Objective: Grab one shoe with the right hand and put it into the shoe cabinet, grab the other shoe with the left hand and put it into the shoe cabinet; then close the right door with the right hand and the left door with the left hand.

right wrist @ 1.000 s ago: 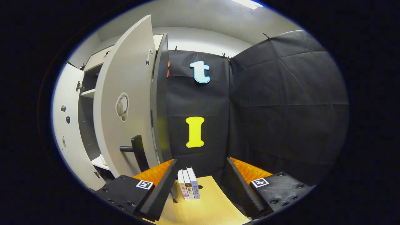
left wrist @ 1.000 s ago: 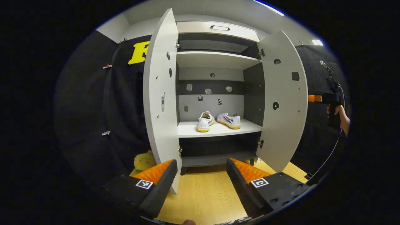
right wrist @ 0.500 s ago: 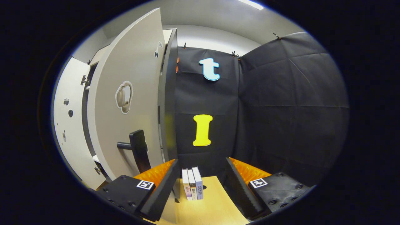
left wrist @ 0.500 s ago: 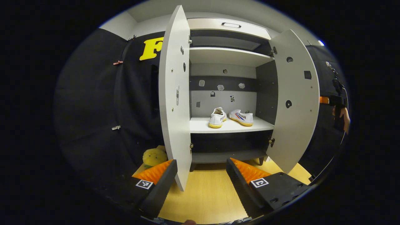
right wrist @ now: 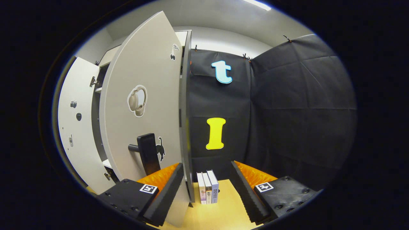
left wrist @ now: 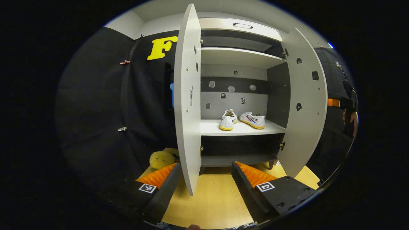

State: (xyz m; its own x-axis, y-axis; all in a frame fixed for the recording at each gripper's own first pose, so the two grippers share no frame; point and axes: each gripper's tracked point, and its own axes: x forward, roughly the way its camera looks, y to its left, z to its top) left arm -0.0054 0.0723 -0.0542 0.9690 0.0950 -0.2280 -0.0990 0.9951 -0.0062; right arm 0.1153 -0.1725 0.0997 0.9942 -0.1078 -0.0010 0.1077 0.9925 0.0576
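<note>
Two white canvas shoes (left wrist: 242,118) with yellow soles sit side by side on the pale lower shelf (left wrist: 223,128) of the shoe cabinet (left wrist: 236,57), both of its flat, matte grey doors standing open. In the left gripper view, the left gripper (left wrist: 204,188) hangs before the left door (left wrist: 187,95), its ridged jaws spread wide and empty over the wood-grain floor (left wrist: 211,204); a fuzzy yellow plush toy (left wrist: 160,159) lies far left. In the right gripper view, the right gripper (right wrist: 204,188) faces the right door (right wrist: 143,102) and its black bar handle (right wrist: 147,153), jaws spread, holding nothing. Three upright books (right wrist: 207,191) stand beyond.
</note>
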